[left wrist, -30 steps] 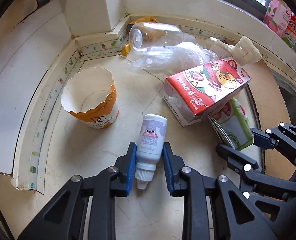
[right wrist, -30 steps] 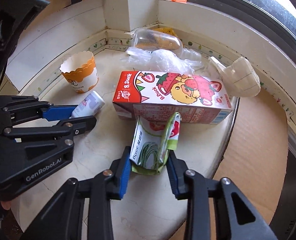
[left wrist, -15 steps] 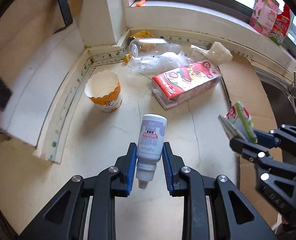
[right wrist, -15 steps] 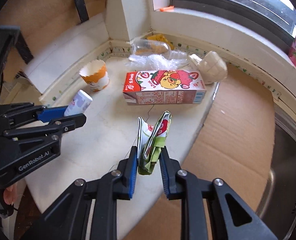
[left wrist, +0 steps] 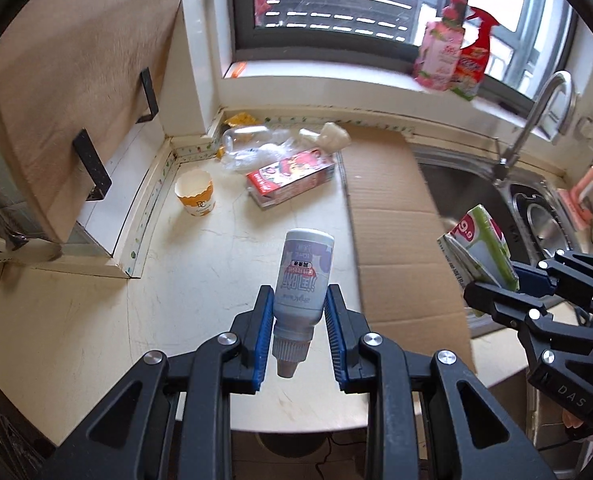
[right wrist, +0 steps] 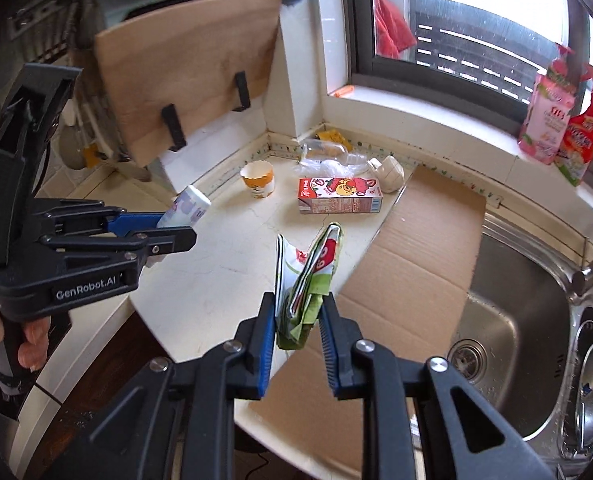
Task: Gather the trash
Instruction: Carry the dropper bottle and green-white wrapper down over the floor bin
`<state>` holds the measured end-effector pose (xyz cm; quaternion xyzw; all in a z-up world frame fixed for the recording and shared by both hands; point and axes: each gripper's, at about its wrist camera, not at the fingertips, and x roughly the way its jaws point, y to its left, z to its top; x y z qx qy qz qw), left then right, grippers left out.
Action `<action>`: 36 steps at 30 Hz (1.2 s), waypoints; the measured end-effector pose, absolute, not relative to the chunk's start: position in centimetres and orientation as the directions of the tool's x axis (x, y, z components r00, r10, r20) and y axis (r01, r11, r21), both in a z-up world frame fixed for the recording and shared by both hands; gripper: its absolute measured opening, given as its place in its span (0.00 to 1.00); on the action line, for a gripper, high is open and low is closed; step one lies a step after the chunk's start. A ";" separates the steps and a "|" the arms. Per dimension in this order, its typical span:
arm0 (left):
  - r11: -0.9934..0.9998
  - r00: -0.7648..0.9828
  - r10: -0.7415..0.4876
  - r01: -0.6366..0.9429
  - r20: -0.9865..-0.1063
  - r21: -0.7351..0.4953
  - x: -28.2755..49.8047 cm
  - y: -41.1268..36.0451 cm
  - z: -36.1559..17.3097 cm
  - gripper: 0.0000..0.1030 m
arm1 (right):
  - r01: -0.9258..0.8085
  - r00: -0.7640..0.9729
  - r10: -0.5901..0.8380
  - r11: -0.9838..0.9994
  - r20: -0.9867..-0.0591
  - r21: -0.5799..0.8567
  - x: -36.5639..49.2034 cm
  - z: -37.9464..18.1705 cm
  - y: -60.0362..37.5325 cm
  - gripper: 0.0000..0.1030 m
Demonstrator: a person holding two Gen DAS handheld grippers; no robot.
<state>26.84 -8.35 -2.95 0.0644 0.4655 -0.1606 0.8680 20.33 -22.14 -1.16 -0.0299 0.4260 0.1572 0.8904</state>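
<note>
Both grippers are loaded and up off the worktop, so this reads as the carry-away step of the collection. The left gripper (left wrist: 299, 322) is pinching a small white plastic bottle with a lilac label (left wrist: 302, 280), cap end hanging toward the camera, both blue pads pressed on its sides. The right gripper (right wrist: 298, 326) has just been closing its jaws and now clamps a flattened green-and-white drink carton (right wrist: 306, 280) by its lower end, the crushed top sticking up past the pads.

No bin shows in either view, so my guess is the next move is a swing away from the counter toward wherever the trash goes, and both grips need to hold firm through it; the bottle is smooth and round, so it could slip if the squeeze eases.

4 pieces remain back in the corner: the orange-and-white scalloped paper cup (left wrist: 195, 196), the red strawberry-print milk carton lying on its side (left wrist: 292, 178), the clear crumpled plastic bottle (left wrist: 248, 144) and a pale crumpled wad (left wrist: 334, 134) against the wall strip.

For room: the cream stone counter (left wrist: 96, 320) is bare under the left gripper, and its curved front edge lies just below both grippers. A flat brown cardboard sheet (right wrist: 416, 264) covers the stretch toward the steel sink (right wrist: 512, 328), whose curved tap (left wrist: 536, 120) rises on the right. A wooden cutting board (right wrist: 184, 76) leans on brackets at the left, well apart from both hands
</note>
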 end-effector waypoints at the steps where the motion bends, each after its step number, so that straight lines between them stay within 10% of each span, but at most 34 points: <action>1: 0.937 0.516 -0.231 0.346 -0.825 -0.046 25.7 -8.4 -2.3 0.23 | -0.309 0.595 0.253 0.948 -0.763 0.074 19.3 -0.5 -22.1 0.21; 20: 0.898 0.506 -0.346 0.421 -0.790 -0.124 11.4 -5.3 0.6 0.23 | -0.375 0.571 0.276 0.925 -0.773 0.053 5.8 1.5 -20.1 0.21; 36: 0.908 0.420 -0.308 0.397 -0.854 -0.132 4.2 -0.7 -9.1 0.23 | -0.387 0.455 0.295 0.915 -0.840 0.112 2.0 -6.9 -17.7 0.20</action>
